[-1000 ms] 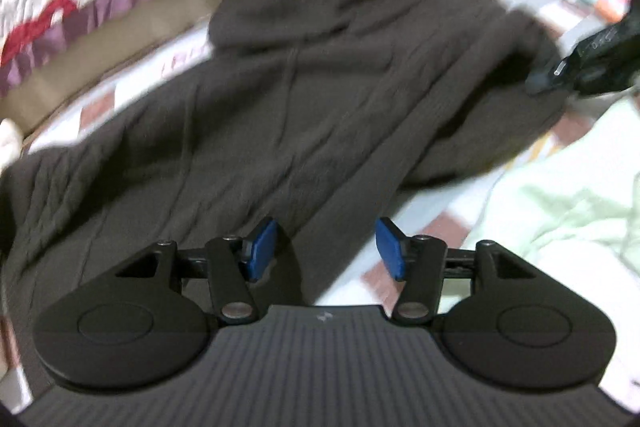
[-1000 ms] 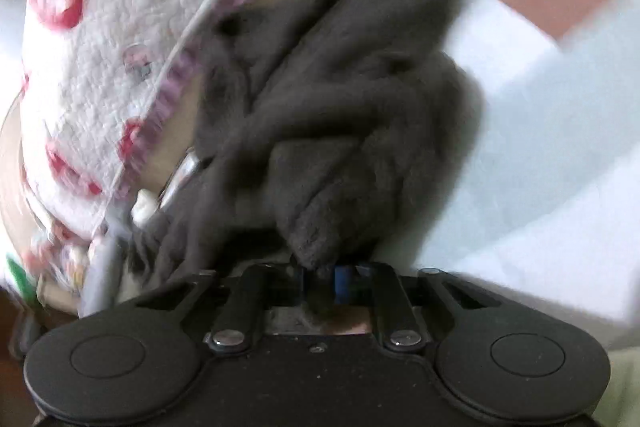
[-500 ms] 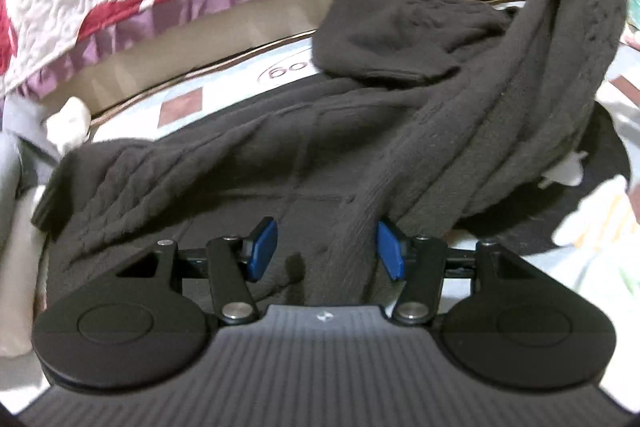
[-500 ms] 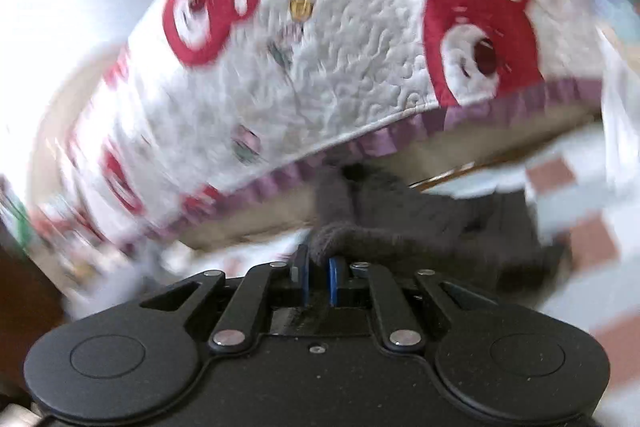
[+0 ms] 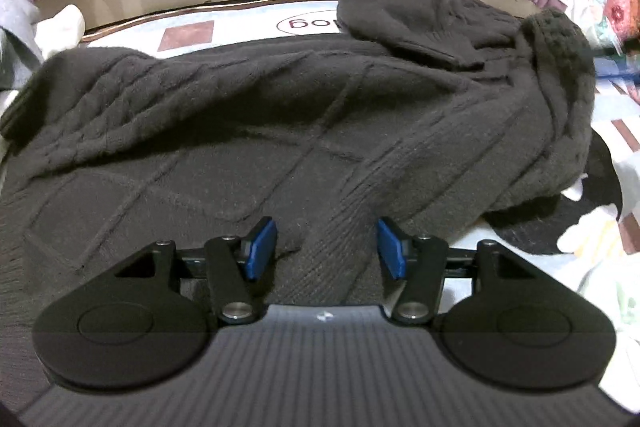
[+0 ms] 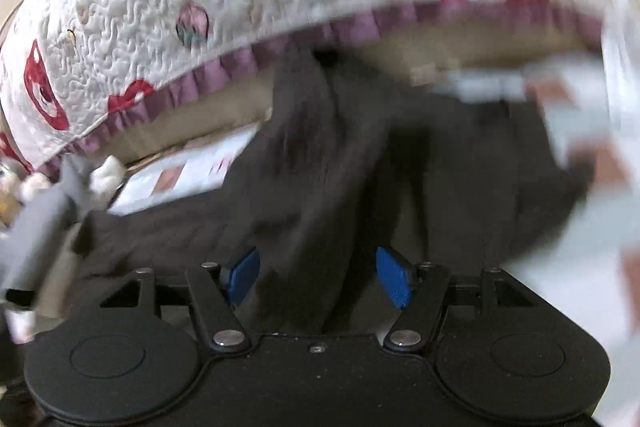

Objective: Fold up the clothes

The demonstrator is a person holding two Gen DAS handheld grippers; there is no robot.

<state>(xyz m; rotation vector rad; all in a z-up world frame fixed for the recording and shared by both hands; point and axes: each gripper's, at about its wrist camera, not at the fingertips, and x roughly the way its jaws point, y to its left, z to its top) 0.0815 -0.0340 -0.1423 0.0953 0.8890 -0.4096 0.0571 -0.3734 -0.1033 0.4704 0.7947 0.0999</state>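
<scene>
Lying rumpled across the bed sheet (image 5: 240,27), dark knit sweater (image 5: 280,131) with one sleeve flopped over its body, folding barely begun. Hovering parted and empty over its hem, left gripper (image 5: 326,247). Opening, right gripper (image 6: 318,277), dark cloth between unpressed pads.

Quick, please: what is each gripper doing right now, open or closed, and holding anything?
Left gripper: open, holding nothing, above the dark sweater.
Right gripper: jaws opening, pads clear of the sweater fabric between them.
</scene>
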